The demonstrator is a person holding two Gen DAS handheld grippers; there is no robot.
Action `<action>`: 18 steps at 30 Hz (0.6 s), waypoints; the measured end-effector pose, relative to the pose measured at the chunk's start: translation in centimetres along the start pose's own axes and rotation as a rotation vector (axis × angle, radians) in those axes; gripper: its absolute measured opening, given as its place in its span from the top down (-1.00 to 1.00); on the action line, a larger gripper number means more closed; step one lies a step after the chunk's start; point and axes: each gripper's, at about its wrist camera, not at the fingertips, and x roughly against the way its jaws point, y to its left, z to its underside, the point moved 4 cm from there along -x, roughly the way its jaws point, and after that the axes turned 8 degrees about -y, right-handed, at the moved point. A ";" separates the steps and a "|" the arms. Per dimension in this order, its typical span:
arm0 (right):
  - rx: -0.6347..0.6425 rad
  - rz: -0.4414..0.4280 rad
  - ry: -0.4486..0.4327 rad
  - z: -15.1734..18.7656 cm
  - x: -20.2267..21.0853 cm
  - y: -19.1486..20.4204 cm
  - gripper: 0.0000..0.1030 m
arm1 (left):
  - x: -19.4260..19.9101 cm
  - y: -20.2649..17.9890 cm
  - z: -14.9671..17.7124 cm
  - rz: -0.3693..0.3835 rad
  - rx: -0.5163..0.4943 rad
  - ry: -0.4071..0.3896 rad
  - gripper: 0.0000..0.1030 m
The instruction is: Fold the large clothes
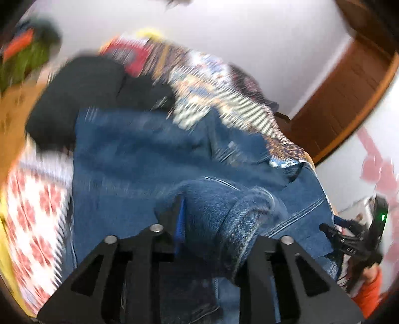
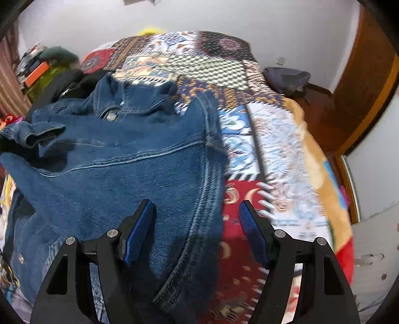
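Indoors, patchwork bedspread meets white wall; right gripper agape, left gripper apparently pinching denim jacket.

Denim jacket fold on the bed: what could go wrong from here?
1. The left tool has only a bunched sleeve of the denim jacket between its fingers; it may slip.
2. The right tool is open above the jacket's edge, pinning nothing, so the body could drag across the patterned bedspread.

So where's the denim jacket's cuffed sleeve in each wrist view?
Left wrist: the cuffed sleeve is low and centre, bunched at the left gripper.
Right wrist: the sleeve lies at the far left edge, folded over the jacket.
Shared landmark: the patchwork bedspread.
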 end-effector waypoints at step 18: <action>-0.049 0.010 0.003 -0.1 -0.2 -0.3 -0.43 | 3.3 7.0 3.8 -0.002 0.138 -0.018 0.24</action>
